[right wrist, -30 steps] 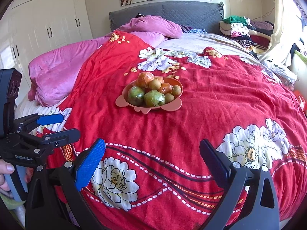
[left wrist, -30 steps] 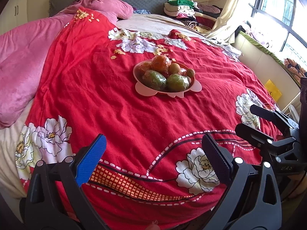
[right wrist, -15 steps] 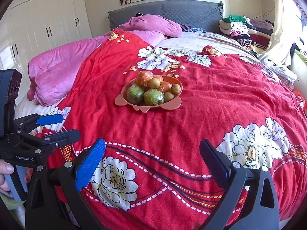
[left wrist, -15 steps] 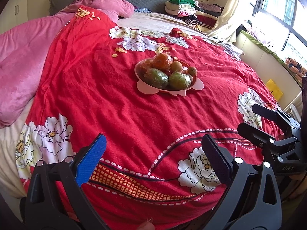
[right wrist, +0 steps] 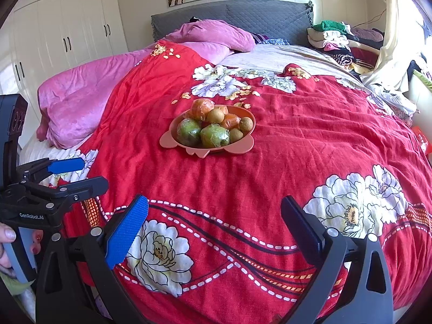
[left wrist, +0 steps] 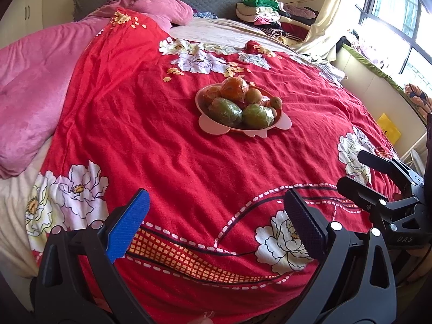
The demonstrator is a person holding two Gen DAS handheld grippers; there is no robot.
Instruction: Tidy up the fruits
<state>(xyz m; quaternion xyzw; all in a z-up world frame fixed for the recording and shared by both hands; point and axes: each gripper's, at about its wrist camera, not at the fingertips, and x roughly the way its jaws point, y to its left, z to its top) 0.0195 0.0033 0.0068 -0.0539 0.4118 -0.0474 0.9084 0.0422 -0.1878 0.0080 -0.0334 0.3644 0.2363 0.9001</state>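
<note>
A pink bowl [left wrist: 213, 127] [right wrist: 244, 144] heaped with fruit rests mid-bed on the red flowered quilt. It holds two green wrapped fruits [left wrist: 226, 110] [right wrist: 189, 132], orange wrapped ones [left wrist: 233, 88] [right wrist: 201, 108] and small brown round ones [left wrist: 253, 95] [right wrist: 246, 124]. My left gripper [left wrist: 216, 221] is open and empty near the foot of the bed, well short of the bowl. My right gripper [right wrist: 214, 218] is likewise open and empty, level with it. Each gripper shows at the edge of the other's view, the right one [left wrist: 359, 172] and the left one [right wrist: 81, 174].
The red quilt [right wrist: 297, 140] covers most of the bed. A pink blanket [right wrist: 81, 100] lies along the left side, pink pillows [right wrist: 216, 35] by the grey headboard. Folded clothes [right wrist: 340, 40] pile at the back right. White wardrobes [right wrist: 67, 32] stand left, a window ledge [left wrist: 378, 75] right.
Both grippers drifted slightly; the bowl sits a little lower and nearer in both views. The jaws stayed open and nothing was grasped.
</note>
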